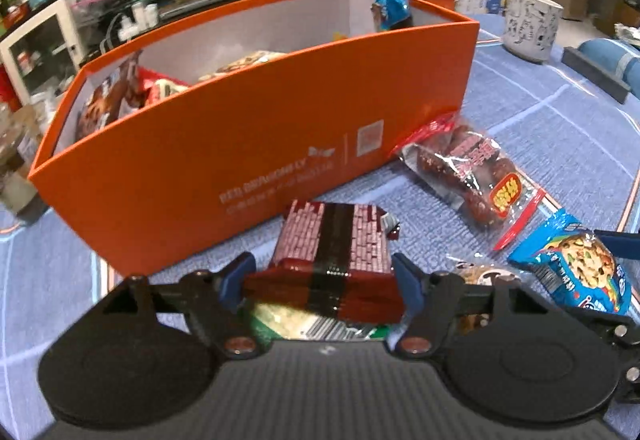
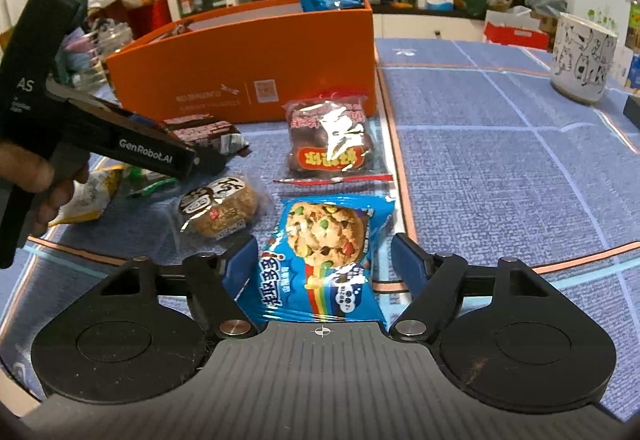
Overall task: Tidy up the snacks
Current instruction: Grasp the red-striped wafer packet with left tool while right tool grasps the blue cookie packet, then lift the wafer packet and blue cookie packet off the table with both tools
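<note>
Squarely between the blue fingers of the left gripper (image 1: 323, 280) sits a dark red snack pack with a brick pattern (image 1: 332, 240), both pads pressed against its sides, raised just in front of the long wall of the orange box (image 1: 224, 144). Several wrapped snacks already lie inside that box, one blue packet (image 1: 390, 8) poking above the far rim. Beneath the held pack a green-and-silver wrapper (image 1: 288, 324) shows against the blue tablecloth (image 1: 540, 112).

To the right, the right gripper (image 2: 320, 260) stands wide open around a blue chocolate-chip cookie packet (image 2: 324, 256), which lies flat on the cloth; the left finger is right at the packet's edge while the right finger stands apart from it (whether that left pad actually touches cannot be told). Just beyond the cookie lies a clear red-trimmed bag of dark brown pieces (image 2: 328, 144), close to the orange box's front corner. Beside the cookie, on its left, rests a round oat cake in clear wrap (image 2: 220, 208), and farther left a yellow-and-white packet (image 2: 92, 196) lies near the person's hand.

A white cup with cartoon cats (image 2: 584, 60) stands well apart on the far right of the table.
</note>
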Demonstrator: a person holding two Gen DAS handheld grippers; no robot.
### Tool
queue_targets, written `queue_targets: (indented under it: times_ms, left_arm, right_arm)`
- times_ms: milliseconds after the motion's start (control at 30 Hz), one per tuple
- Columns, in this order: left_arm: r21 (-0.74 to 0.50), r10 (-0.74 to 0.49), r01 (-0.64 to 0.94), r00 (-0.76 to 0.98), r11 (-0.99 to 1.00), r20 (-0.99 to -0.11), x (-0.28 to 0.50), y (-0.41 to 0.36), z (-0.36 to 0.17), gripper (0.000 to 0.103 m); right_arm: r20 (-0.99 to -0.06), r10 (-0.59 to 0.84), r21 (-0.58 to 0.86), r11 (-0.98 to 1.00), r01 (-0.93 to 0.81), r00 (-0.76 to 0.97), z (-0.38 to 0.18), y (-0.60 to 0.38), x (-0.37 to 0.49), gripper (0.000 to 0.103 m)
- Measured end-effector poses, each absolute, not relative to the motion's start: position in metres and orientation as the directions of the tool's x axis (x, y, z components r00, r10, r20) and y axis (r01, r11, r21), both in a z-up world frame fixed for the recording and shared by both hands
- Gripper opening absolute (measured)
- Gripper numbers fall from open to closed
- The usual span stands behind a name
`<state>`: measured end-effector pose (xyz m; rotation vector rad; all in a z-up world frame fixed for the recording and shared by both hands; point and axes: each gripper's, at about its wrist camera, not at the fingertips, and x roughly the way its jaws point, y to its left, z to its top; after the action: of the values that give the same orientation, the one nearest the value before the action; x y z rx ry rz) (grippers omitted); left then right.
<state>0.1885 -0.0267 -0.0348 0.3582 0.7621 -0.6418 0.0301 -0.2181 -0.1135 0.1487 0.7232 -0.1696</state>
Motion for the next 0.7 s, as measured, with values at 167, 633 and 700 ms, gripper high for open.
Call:
queue_targets:
  times_ms: [167, 633, 700]
  left_arm:
    - [0.047, -0.432, 0.665, 0.535, 0.745, -0.726, 0.171, -0.026, -0.03, 0.071]
    - [0.026, -0.381, 0.561, 0.596, 0.828, -0.707, 0.182, -0.031, -0.03, 0.076]
    - [0.054, -0.36, 0.561, 0.599, 0.826, -0.715, 0.182, -0.036, -0.032, 0.076]
  right_arm:
    - [-0.665, -0.114, 0.076, 0.973, 0.219, 0.738, -0.113, -0.221, 0.029, 0.063]
    - [-0.659, -0.127, 0.052, 0.976, 0.214, 0.741, -0.115, -0.218, 0.029, 0.065]
    - [-0.659, -0.13, 0.044, 0.977, 0.211, 0.741, -0.115, -0.217, 0.029, 0.065]
